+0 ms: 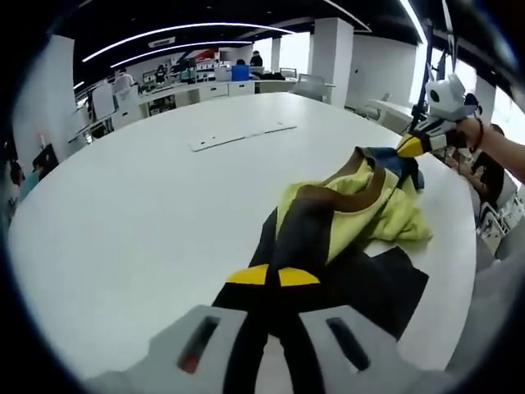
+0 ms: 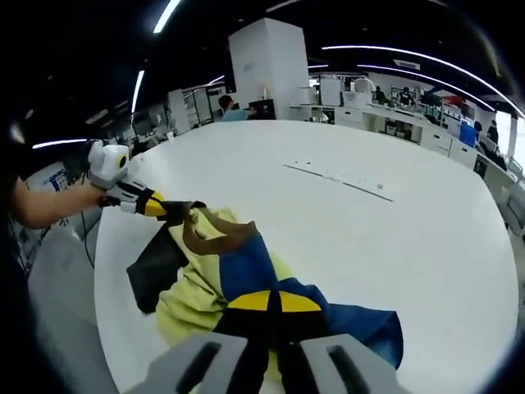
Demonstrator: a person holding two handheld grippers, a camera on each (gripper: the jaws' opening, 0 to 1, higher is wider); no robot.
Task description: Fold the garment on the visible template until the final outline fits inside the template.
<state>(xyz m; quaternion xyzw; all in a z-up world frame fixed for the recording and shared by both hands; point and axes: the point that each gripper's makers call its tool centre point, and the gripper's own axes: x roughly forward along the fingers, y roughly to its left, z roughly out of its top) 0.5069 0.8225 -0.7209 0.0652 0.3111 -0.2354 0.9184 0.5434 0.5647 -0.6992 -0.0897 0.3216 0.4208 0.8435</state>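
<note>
On the round white worktop [image 1: 123,246], the left gripper [image 1: 272,276] has its yellow-tipped fingers pressed together on a black part of the colour-block garment [image 1: 344,213]. The garment, in yellow, black, brown and blue, lies crumpled near the worktop's edge on the person's side, stretched between the two tools. At its far end the right gripper [image 2: 272,302] pinches a dark blue fold, fingers closed on the cloth. A flat white strip [image 2: 340,176] lies well apart, toward the worktop's middle.
</note>
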